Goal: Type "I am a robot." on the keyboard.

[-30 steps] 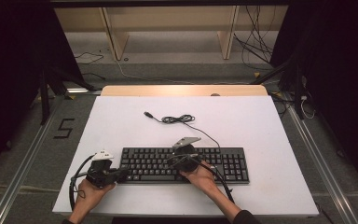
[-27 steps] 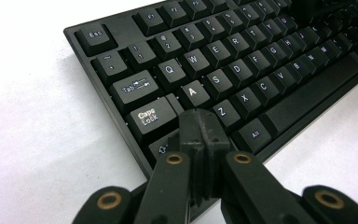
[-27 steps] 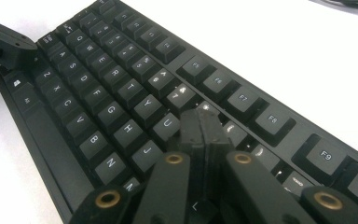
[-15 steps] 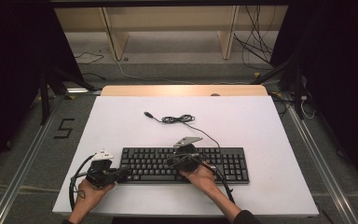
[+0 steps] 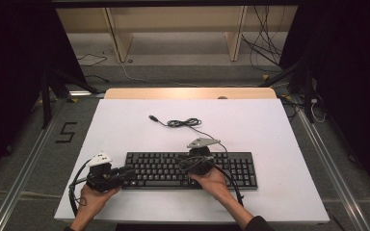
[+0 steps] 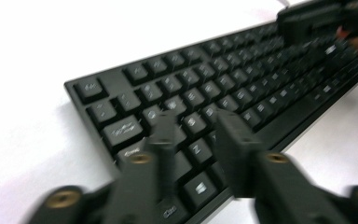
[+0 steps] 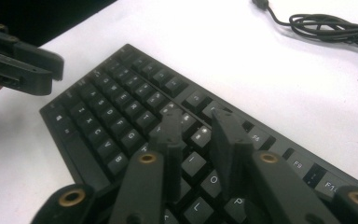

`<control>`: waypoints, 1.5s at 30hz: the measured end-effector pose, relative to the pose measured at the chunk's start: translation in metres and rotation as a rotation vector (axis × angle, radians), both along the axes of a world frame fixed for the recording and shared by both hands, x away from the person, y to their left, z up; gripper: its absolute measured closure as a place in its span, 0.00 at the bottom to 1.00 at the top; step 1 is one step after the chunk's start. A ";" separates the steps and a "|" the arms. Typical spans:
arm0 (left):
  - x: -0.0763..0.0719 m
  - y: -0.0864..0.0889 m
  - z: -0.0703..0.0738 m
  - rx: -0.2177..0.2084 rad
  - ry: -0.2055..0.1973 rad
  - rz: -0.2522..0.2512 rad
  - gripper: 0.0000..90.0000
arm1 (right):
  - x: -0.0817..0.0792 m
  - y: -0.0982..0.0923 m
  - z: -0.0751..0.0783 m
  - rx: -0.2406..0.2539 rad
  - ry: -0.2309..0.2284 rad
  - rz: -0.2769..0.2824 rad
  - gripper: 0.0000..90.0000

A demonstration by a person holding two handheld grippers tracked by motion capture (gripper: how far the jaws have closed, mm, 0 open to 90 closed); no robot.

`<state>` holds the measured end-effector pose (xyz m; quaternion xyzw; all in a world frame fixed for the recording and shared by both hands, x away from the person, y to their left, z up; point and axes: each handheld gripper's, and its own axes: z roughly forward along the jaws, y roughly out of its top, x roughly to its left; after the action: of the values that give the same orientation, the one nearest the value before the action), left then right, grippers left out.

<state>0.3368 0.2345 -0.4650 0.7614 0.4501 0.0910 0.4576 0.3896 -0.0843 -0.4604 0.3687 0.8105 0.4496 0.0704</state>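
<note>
High view: black keyboard lies flat at the table's near edge, unmoved; left gripper at its left end, right gripper over the middle keys.
Left gripper view: jaws just parted, nothing between them, hovering over the lower-left keys.
Right gripper view: jaws likewise just spread, empty, above the keys; cable coiled beyond.
Meaning: probably readying to press or grasp.

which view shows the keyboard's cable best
The high view: the cable lies coiled on the table behind the keyboard, plug end included. The right gripper view catches part of the coil; the left gripper view shows keys.
</note>
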 end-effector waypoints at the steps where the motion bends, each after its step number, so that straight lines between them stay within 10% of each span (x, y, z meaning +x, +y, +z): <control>1: 0.000 0.000 0.001 -0.013 -0.007 -0.007 0.71 | 0.000 -0.001 0.001 0.005 0.000 0.003 0.78; 9: -0.002 -0.002 0.004 -0.073 -0.045 -0.005 0.44 | -0.007 -0.003 0.006 0.025 -0.002 0.039 0.49; 17: -0.003 0.000 0.006 -0.113 -0.081 0.015 0.35 | -0.013 -0.004 0.010 0.035 -0.010 0.062 0.47; 45: -0.003 0.001 0.006 -0.119 -0.092 0.025 0.32 | -0.037 0.009 -0.003 -0.037 0.002 0.178 0.97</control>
<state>0.3340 0.2359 -0.4586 0.7223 0.4426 0.1048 0.5210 0.3521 -0.0753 -0.4639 0.2941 0.8483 0.4388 0.0362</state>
